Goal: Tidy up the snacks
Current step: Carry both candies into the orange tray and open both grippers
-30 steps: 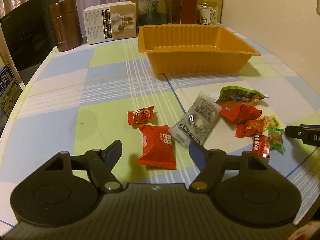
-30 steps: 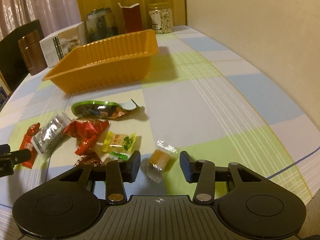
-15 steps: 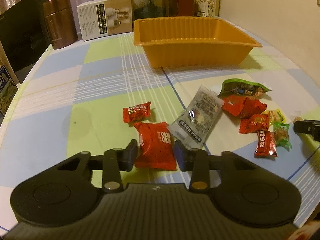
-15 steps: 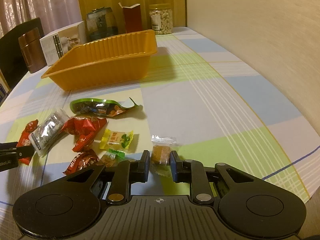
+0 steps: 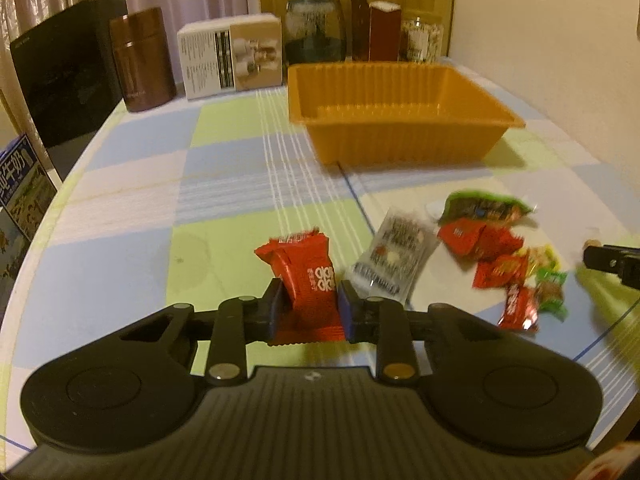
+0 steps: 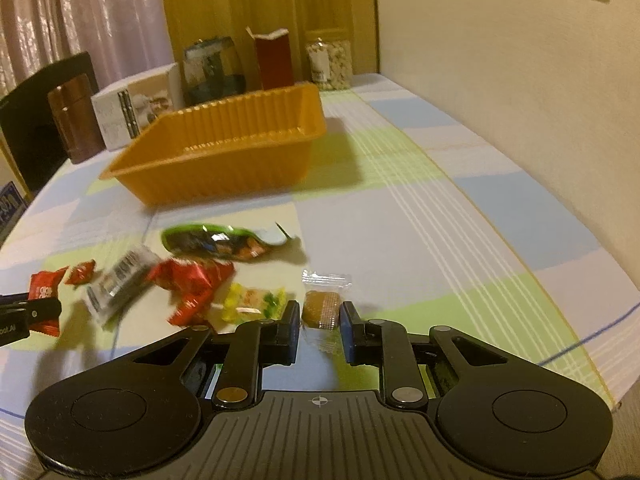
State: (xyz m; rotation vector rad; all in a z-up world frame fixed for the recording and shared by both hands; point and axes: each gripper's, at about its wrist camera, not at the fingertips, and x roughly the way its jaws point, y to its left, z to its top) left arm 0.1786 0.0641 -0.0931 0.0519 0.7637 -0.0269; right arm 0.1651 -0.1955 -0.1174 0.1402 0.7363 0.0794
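My left gripper [image 5: 307,308] is shut on a red snack packet [image 5: 308,280] and holds it lifted off the table. My right gripper [image 6: 320,320] is shut on a small brown sweet in a clear wrapper [image 6: 322,308], also raised. The empty orange tray [image 5: 400,120] stands at the back of the table; it also shows in the right wrist view [image 6: 224,156]. Loose snacks lie between the grippers: a silver packet [image 5: 394,256], a green packet [image 5: 480,208], red wrappers [image 5: 480,240] and a yellow-green sweet [image 6: 256,300].
A brown canister [image 5: 140,64], a white box [image 5: 232,60], a glass jar [image 5: 316,32], a dark red carton [image 5: 384,30] and a nut jar [image 5: 422,40] line the back. A black chair [image 5: 64,76] stands at the left. The wall runs along the right.
Both grippers have closed on their snacks and lifted them. The left one took the red packet, the right one the brown sweet. Both views now sit higher and tilt toward the tray.
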